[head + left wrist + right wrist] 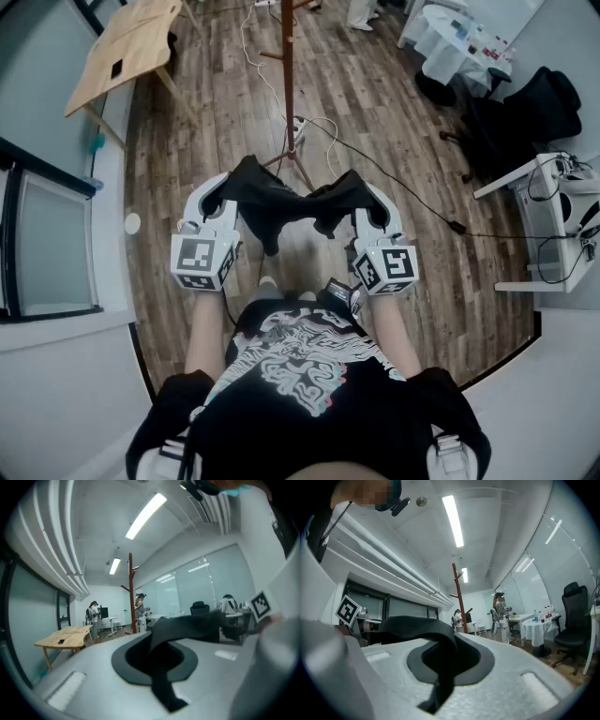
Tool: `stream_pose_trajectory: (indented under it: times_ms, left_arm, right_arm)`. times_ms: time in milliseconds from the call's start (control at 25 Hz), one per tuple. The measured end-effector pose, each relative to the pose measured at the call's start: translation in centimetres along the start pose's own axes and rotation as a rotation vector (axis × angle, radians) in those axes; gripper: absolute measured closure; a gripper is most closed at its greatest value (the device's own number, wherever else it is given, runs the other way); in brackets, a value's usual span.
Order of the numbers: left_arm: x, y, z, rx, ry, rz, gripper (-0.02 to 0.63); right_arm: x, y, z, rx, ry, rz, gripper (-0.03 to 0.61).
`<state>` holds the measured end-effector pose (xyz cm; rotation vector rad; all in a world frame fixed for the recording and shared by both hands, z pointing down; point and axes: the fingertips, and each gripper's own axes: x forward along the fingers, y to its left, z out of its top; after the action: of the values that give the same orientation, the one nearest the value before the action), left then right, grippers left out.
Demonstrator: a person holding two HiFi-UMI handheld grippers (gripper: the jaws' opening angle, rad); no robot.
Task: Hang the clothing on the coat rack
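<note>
1. A dark wood-plank floor [375, 103] has white and black cables [456, 226] trailing across it.
2. A light wooden table [127, 47] stands near one wall, with a white-clothed table [455, 52] and a black office chair [525, 108] opposite.
3. Strip lights [146, 515] run along the white ceiling, and glass partitions [197, 588] line one side.

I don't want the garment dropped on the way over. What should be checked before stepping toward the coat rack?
1. Left gripper shut on the black garment: ok.
2. Right gripper shut on it: ok.
3. Garment hangs between them, off the floor: ok.
4. Coat rack straight ahead, upright: ok.
5. Floor at the rack's base free: not ok, cables lie there.
6. Collar or loop findable: cannot tell.
</note>
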<state>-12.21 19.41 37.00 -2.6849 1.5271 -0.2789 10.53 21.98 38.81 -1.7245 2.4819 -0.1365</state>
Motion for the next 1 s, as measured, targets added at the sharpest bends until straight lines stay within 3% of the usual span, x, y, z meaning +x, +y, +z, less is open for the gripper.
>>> stream_pose_trajectory:
  times_ms: [200,640,1000]
  left_arm:
    - [-0.9,0.2,0.7,-0.085,-0.027,0.008,0.615]
    - [-1.5,-1.2,0.9,-0.083,-0.027,0.010,0.615]
    - [-2.6,-1.8,1.3,-0.068,-0.033,0.030,0.615]
  right_arm:
    - [-0.9,1.1,0.4,0.006,-0.008,0.004,0.568]
    - [-2.1,0.6,1.0,0.039,-0.038,0.030,0.568]
    - [-2.8,0.7,1.4,0.009,-0.040,0.041,0.568]
